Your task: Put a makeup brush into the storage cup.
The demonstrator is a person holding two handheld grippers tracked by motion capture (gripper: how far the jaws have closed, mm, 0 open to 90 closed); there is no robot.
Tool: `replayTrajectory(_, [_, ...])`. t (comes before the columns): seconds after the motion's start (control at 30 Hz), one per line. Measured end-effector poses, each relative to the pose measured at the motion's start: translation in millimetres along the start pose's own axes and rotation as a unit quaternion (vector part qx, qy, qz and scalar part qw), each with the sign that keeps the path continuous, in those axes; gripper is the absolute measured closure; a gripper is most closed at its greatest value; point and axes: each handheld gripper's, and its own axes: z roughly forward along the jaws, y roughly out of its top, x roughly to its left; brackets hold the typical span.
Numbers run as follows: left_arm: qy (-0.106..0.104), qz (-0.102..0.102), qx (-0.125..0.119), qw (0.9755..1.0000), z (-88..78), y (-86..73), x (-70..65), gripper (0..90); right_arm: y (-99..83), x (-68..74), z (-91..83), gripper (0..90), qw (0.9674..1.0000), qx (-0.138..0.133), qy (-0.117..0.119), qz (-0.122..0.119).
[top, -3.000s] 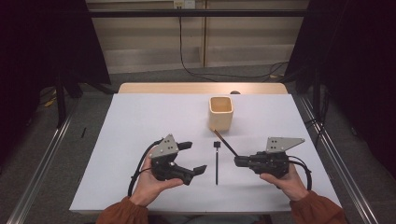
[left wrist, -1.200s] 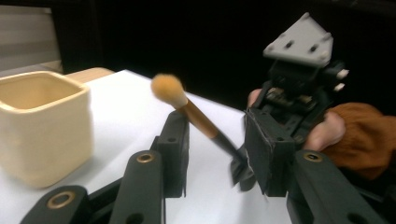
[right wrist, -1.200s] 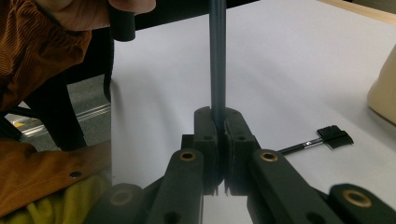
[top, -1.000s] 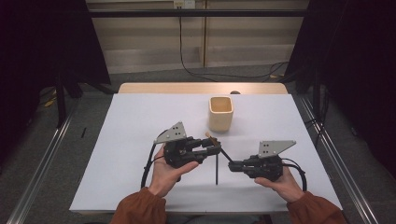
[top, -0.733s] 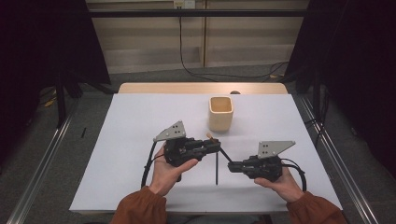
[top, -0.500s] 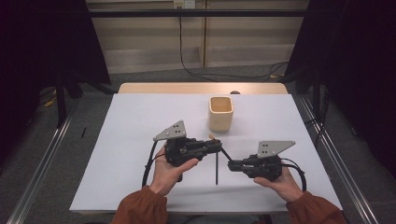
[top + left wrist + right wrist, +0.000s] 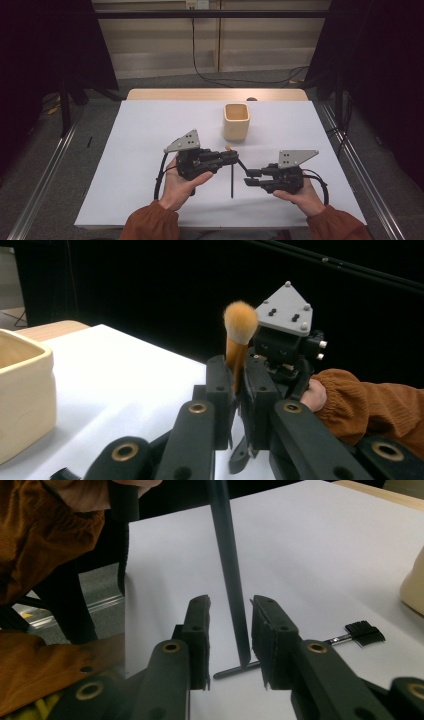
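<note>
Since three seconds ago you've brought both grippers inward and lifted the makeup brush (image 7: 234, 161) off the counter (image 7: 150, 130); it was lying flat between them. Your left gripper (image 7: 231, 156) now has its fingers (image 7: 220, 390) pinching the brush just below its orange tuft. Your right gripper (image 7: 250, 178) has just been opening, its fingers (image 7: 270, 635) spread around the dark handle. A small black brush (image 7: 350, 634) lies beyond.

Rust-orange knit sleeves (image 7: 150, 224); black tools with grey, seemingly screw-studded plates (image 7: 184, 142).
</note>
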Motion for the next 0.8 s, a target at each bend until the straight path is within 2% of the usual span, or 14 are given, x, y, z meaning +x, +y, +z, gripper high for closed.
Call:
replayTrajectory(0.17, [0.008,0.001,0.0,1.0,-6.1,1.1,2.8,83.9,0.1,-0.7,-2.7,49.1,0.9999,-0.007,0.002,0.007])
replayTrajectory(0.43, [0.02,0.0,0.006,0.9998,-14.7,0.7,6.1,83.9,1.5,-0.1,-4.1,19.6,0.9994,-0.027,-0.012,0.017])
replayTrajectory(0.63, [0.025,-0.002,0.01,0.9996,-19.0,-0.5,7.3,83.9,1.9,-0.9,-7.0,5.4,0.999,-0.035,-0.019,0.019])
replayTrajectory(0.8, [0.032,-0.003,0.017,0.9993,-25.3,3.2,8.0,83.9,1.9,-1.5,-9.2,2.4,0.9985,-0.042,-0.025,0.022])
